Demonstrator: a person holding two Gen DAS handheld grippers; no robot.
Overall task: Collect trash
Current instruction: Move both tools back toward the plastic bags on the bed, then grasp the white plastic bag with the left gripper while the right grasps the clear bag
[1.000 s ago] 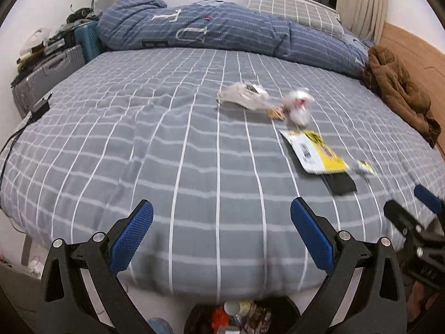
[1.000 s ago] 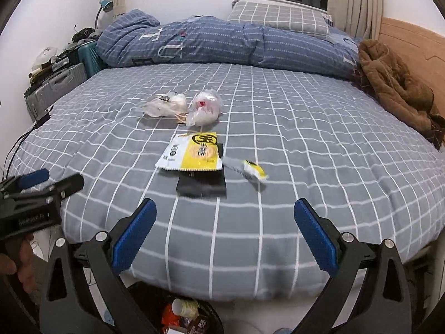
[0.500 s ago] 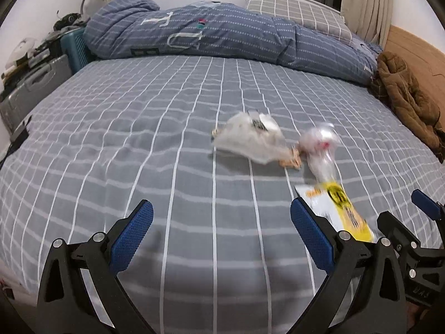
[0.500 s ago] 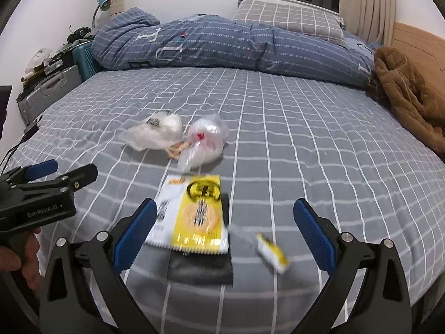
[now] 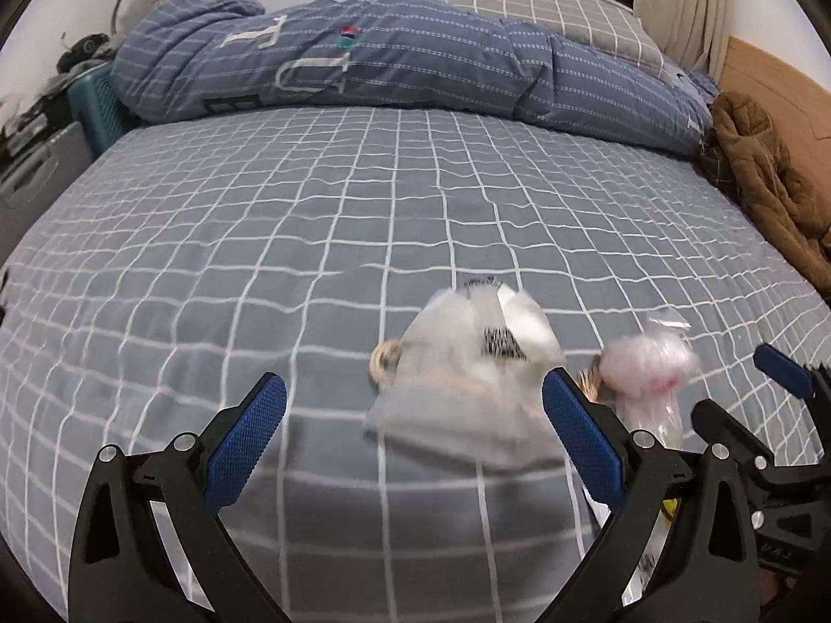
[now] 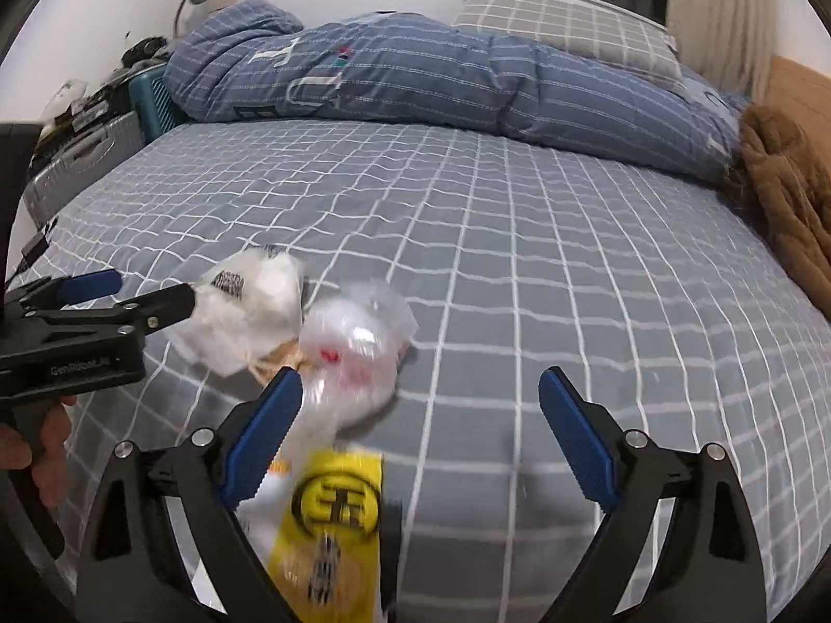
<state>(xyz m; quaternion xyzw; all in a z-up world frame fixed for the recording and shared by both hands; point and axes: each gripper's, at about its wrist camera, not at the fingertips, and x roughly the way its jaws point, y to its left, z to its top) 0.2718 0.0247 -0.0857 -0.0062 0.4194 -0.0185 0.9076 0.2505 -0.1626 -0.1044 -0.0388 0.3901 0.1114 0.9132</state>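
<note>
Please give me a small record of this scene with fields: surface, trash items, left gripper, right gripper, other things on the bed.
surface: grey checked bed sheet
trash items: crumpled white plastic bag with barcode label; clear plastic bag with red marks; yellow and white snack packet
left gripper: jaws open, white bag lies between them, not gripped
right gripper: jaws closing, nothing pressed; clear bag and packet near the left finger
other things: blue striped quilt; brown jacket; grey checked pillow
</note>
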